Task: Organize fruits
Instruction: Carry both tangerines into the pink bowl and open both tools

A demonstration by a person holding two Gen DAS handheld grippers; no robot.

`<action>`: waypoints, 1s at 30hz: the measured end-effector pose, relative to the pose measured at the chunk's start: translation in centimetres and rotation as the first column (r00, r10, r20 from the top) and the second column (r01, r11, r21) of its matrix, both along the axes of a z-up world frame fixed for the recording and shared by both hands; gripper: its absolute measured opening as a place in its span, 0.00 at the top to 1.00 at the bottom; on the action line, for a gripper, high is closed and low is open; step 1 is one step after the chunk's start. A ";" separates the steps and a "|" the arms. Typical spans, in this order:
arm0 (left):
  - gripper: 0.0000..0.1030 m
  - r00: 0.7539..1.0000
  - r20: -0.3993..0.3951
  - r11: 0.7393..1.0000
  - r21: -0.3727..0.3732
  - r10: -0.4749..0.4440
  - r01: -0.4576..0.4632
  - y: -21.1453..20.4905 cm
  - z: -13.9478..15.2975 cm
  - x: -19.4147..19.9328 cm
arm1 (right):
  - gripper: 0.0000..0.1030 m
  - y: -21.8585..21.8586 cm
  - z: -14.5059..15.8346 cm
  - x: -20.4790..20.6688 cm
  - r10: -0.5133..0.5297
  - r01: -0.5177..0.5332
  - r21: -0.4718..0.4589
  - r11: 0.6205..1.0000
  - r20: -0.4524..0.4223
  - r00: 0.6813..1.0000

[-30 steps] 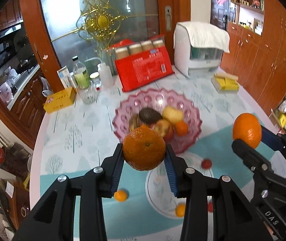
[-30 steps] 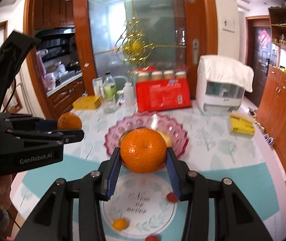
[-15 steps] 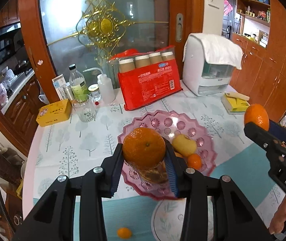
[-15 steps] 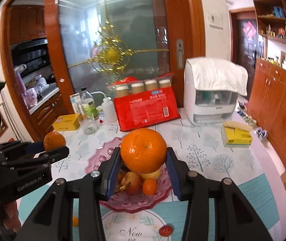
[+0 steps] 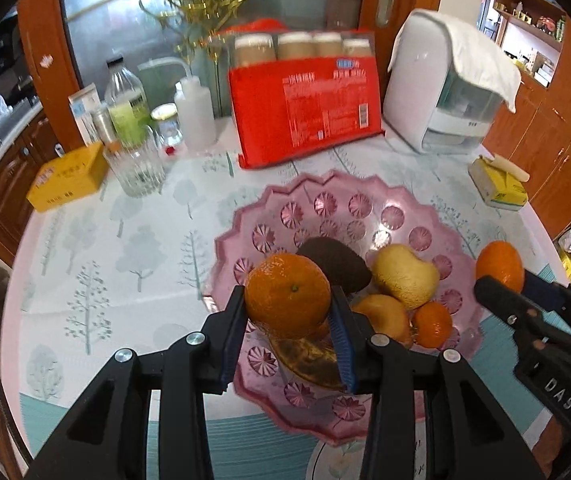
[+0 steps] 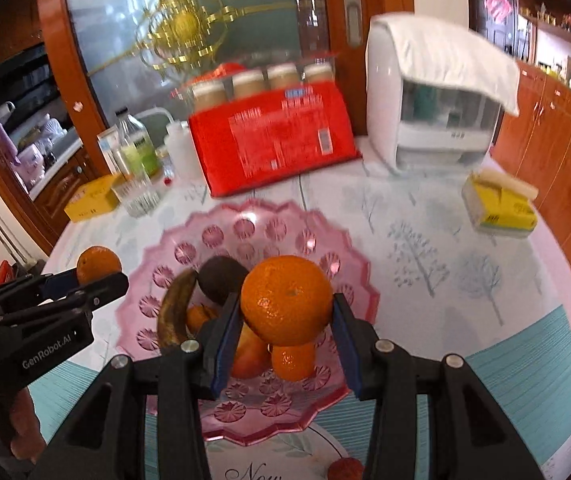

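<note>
A pink glass fruit bowl sits mid-table. It holds a dark avocado, a yellow fruit, an apple, a small tangerine and a browned banana. My left gripper is shut on an orange just above the bowl's near left part. My right gripper is shut on another orange above the bowl's near side. Each gripper shows in the other's view, with its orange.
A red carton with jars, a white appliance, bottles, a glass tumbler, a yellow box and a yellow tissue pack stand behind the bowl. A round placemat with a small red fruit lies in front.
Both grippers have moved forward and down over the pink bowl, each still holding its orange. The bowl now looks much larger and closer.
</note>
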State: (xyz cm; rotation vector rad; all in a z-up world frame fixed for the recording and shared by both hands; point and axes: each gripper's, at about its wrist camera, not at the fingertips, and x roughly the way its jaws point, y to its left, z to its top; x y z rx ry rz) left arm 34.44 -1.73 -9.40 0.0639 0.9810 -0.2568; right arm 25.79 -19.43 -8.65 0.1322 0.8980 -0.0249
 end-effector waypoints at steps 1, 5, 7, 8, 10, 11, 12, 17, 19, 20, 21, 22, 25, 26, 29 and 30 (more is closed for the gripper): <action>0.63 1.000 -0.008 1.000 -0.002 -0.001 0.001 -0.1 -0.5 0.3 | 0.57 0.1 -0.7 0.4 0.002 -0.001 0.001 1.000 -0.020 1.000; 0.63 0.999 -0.037 1.000 -0.012 -0.010 0.009 -0.5 -2.6 1.2 | 0.56 0.4 -2.4 1.4 0.006 -0.006 0.009 1.000 -0.061 0.998; 0.63 0.999 -0.047 1.000 -0.014 -0.015 0.015 -0.8 -3.2 1.5 | 0.56 0.5 -3.1 1.7 0.007 -0.006 0.013 1.000 -0.078 0.997; 0.63 0.999 -0.050 1.000 -0.013 -0.019 0.019 -0.9 -3.5 1.6 | 0.56 0.5 -3.3 1.8 0.008 -0.007 0.016 1.000 -0.085 0.996; 0.63 0.998 -0.055 1.000 -0.010 -0.027 0.026 -1.1 -4.0 1.7 | 0.56 0.5 -4.1 1.8 0.005 -0.003 0.024 1.000 -0.104 0.995; 0.63 0.998 -0.058 1.000 -0.009 -0.029 0.028 -1.2 -4.2 1.7 | 0.55 0.4 -4.4 1.8 0.003 -0.001 0.025 1.000 -0.111 0.994; 0.63 0.998 -0.063 1.000 -0.008 -0.030 0.029 -1.3 -4.6 1.8 | 0.55 0.4 -4.6 1.7 0.003 0.000 0.025 1.000 -0.116 0.993; 0.62 0.996 -0.079 0.999 -0.014 -0.031 0.030 -1.4 -5.6 2.1 | 0.55 1.0 -4.7 1.4 0.019 -0.020 -0.005 1.000 -0.093 0.995; 0.46 0.997 -0.069 1.000 -0.007 -0.028 0.028 -1.4 -5.5 1.9 | 0.54 1.1 -4.7 1.4 0.025 -0.026 -0.001 1.000 -0.087 0.996; 0.39 0.998 -0.056 1.000 0.000 -0.022 0.022 -1.4 -5.3 1.8 | 0.53 1.1 -4.6 1.3 0.029 -0.029 0.007 1.000 -0.082 0.996; 0.26 0.999 -0.038 1.000 0.005 -0.014 0.015 -1.4 -5.1 1.7 | 0.52 1.1 -4.6 1.2 0.032 -0.031 0.017 0.999 -0.079 0.996; 0.19 1.000 -0.020 1.000 0.008 -0.008 0.008 -1.3 -4.8 1.5 | 0.50 1.1 -4.5 1.2 0.035 -0.033 0.026 0.999 -0.077 0.996; 0.18 1.000 0.001 1.000 0.017 -0.006 0.006 -1.3 -4.3 1.3 | 0.46 1.1 -4.5 0.9 0.031 -0.028 0.033 0.999 -0.069 0.997; 0.18 1.000 -0.001 1.000 0.023 -0.007 0.007 -1.3 -4.3 1.2 | 0.46 1.1 -4.5 0.8 0.029 -0.026 0.037 0.999 -0.069 0.997; 0.18 1.000 -0.008 1.000 0.028 0.002 -0.002 -1.1 -4.2 1.1 | 0.45 1.0 -4.7 0.6 0.020 -0.015 0.056 0.998 -0.076 0.997; 0.17 1.000 -0.011 1.000 0.025 0.005 -0.004 -1.0 -4.2 1.1 | 0.45 0.9 -4.7 0.5 0.018 -0.013 0.060 0.998 -0.077 0.997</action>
